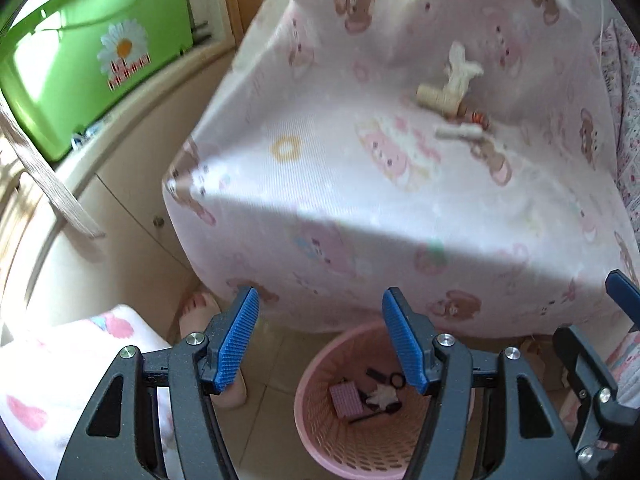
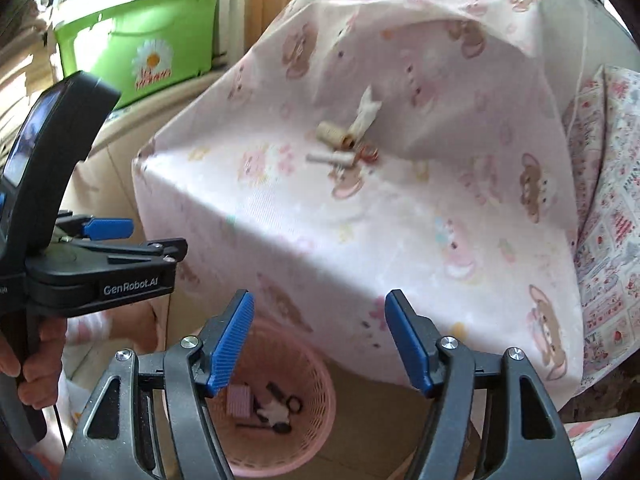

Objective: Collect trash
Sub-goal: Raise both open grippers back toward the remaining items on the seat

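Right wrist view: a pink cartoon-print bed fills the centre, small trash lying at its upper middle. Upper left, a green bin bears a daisy sticker, lettering unreadable. The pink basket, bottom centre, holds scraps. The left tool, marked "GenRobot.AI", is hand-held at left. The right tool tilts downward, jaws apart, empty; the left tool's jaws likewise.

Dark grey gripper frames, ribbed blue pads, silver screws.
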{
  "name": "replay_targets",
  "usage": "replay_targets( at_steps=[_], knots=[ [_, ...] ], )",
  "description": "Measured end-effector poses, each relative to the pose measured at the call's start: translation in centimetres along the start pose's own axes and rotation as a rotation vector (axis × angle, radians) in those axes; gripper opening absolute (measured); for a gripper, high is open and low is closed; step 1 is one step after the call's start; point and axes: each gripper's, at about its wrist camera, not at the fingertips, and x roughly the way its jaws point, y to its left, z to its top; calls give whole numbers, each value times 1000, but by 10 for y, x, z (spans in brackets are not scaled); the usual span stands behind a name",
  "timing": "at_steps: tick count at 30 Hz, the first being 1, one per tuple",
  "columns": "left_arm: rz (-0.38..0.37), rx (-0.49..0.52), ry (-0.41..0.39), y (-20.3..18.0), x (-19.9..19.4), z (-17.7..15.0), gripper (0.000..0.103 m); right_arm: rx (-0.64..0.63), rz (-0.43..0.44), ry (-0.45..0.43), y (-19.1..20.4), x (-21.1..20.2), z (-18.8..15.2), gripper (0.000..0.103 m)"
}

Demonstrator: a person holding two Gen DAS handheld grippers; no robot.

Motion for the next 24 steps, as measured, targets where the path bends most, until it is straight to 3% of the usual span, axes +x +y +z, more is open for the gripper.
replay_targets(
  at_steps=[3, 5, 11, 16, 19, 24],
  knots=[
    [3, 14, -93, 0, -17, 6, 63, 29, -16, -50, -4, -10, 4, 75],
    [0, 24, -137, -2, -27, 11, 71, 24, -42, -84, -8, -14, 9, 75],
    [-41, 25, -178, -6, -54, 60, 78, 16, -102, -165, -27, -15, 38, 79],
    [14, 101, -322, -21, -81, 99, 90, 18, -133, -246, -52, -24, 83, 80],
    [36, 128, -344, -27, -83, 115, 90, 16, -144, -278, -64, -27, 103, 82],
    [0, 149, -383, -31, -83, 124, 95, 61, -156, -298, -86, -20, 121, 82]
  ],
)
